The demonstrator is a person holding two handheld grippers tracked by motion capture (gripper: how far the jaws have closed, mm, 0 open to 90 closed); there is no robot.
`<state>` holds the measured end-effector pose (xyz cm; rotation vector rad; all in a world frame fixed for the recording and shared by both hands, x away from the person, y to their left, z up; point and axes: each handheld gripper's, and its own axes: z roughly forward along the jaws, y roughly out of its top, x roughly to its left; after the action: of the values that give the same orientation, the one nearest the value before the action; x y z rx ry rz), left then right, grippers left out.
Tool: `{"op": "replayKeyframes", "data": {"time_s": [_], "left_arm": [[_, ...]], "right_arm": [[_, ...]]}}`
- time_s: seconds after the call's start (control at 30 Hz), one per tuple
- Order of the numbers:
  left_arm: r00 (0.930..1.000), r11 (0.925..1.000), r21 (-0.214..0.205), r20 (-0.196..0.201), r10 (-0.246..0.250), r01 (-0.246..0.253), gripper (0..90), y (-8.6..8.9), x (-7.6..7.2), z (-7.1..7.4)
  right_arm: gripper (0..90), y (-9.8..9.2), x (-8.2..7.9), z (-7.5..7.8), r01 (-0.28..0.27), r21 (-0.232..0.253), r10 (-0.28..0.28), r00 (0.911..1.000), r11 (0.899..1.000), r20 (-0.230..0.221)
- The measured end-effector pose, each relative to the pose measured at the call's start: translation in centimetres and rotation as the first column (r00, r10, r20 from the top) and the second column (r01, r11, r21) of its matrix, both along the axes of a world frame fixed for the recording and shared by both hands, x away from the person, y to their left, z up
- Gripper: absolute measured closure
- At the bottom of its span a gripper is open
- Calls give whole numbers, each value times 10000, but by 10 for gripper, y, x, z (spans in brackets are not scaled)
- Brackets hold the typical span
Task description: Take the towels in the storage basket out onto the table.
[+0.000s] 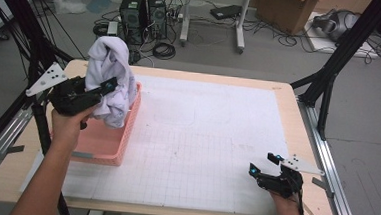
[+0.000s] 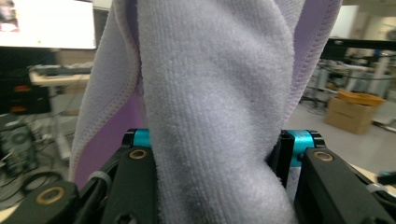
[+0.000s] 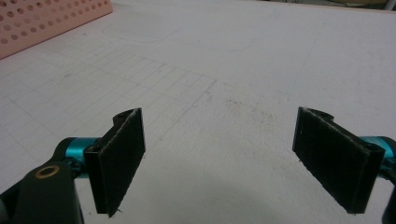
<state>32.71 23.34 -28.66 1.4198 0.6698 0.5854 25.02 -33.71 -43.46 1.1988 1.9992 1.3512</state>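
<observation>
A pale lilac towel (image 1: pixel 111 77) hangs bunched above the pink perforated basket (image 1: pixel 118 145) at the table's left. My left gripper (image 1: pixel 103 91) is shut on the towel, holding it over the basket; in the left gripper view the thick folded towel (image 2: pixel 210 116) fills the gap between both jaws. At the table's front right, my right gripper (image 1: pixel 264 163) rests low over the white gridded mat (image 1: pixel 201 138), open. Its two black pads (image 3: pixel 119 158) stand wide apart with bare mat (image 3: pixel 219 140) between them.
The basket's corner (image 3: pixel 42 21) shows at the upper left of the right gripper view. Black frame posts (image 1: pixel 330 76) stand at both table sides. On the floor beyond lie computer towers (image 1: pixel 144 14), cables and cardboard boxes (image 1: pixel 289 11).
</observation>
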Motion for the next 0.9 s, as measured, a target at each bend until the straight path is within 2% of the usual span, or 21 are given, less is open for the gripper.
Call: {"op": "replayKeyframes", "data": {"time_s": [0.13, 0.27, 0.4, 0.43, 0.47, 0.5, 0.6, 0.63, 0.67, 0.77, 0.8, 0.83, 0.9], "left_arm": [[9973, 9975, 61, 159, -711, 711, 591, -10, -1, 4], [9908, 9915, 15, 363, -1301, 1301, 591, -18, -3, 11], [9774, 9788, -156, 583, -2030, 2042, 590, -29, -8, 18], [9704, 9723, -121, 672, -2319, 2332, 590, -35, -9, 20], [9669, 9691, -115, 706, -2450, 2464, 590, -39, -10, 21], [9669, 9691, -115, 706, -2450, 2464, 590, -39, -10, 21], [9553, 9577, -35, 722, -2867, 2877, 589, -53, -11, 20], [9466, 9489, 59, 682, -3152, 3155, 588, -64, -11, 16], [9466, 9489, 59, 682, -3152, 3155, 586, -64, -11, 16], [9325, 9337, 302, 472, -3580, 3569, 585, -83, -10, 8], [9275, 9281, 351, 373, -3720, 3708, 585, -91, -9, 5], [9176, 9170, 502, 193, -3971, 3958, 584, -104, -6, -3], [9075, 9062, 558, 68, -4201, 4191, 583, -119, -4, -10]], "right_arm": [[156, -1, 0, 0, 12, 31, -11, 10000, 10000, -14], [156, 0, 0, 0, 15, 33, -15, 10000, 10000, -13], [156, -1, 0, 0, 5, 30, -5, 10000, 10000, 5], [156, 0, 0, 0, 1, 29, -1, 10000, 10000, -3], [157, 0, 0, 0, -21, 8, 21, 10000, 10000, 12], [156, 0, -1, 0, -31, 30, 31, 10000, 10000, -15], [156, 0, 0, 0, -65, 19, 65, 10000, 10000, 8], [156, 0, 0, 0, -70, 35, 70, 10000, 10000, 5], [156, 0, 0, 0, -70, 35, 70, 10000, 10000, 5], [156, 0, 0, 0, -99, 46, 99, 10000, 9999, -9], [156, 0, 0, 0, -112, 50, 112, 9999, 9999, -7], [156, 0, 0, 0, -114, 49, 114, 9999, 9999, -9], [156, 0, 0, 0, -132, 28, 132, 9999, 9999, -6]]}}
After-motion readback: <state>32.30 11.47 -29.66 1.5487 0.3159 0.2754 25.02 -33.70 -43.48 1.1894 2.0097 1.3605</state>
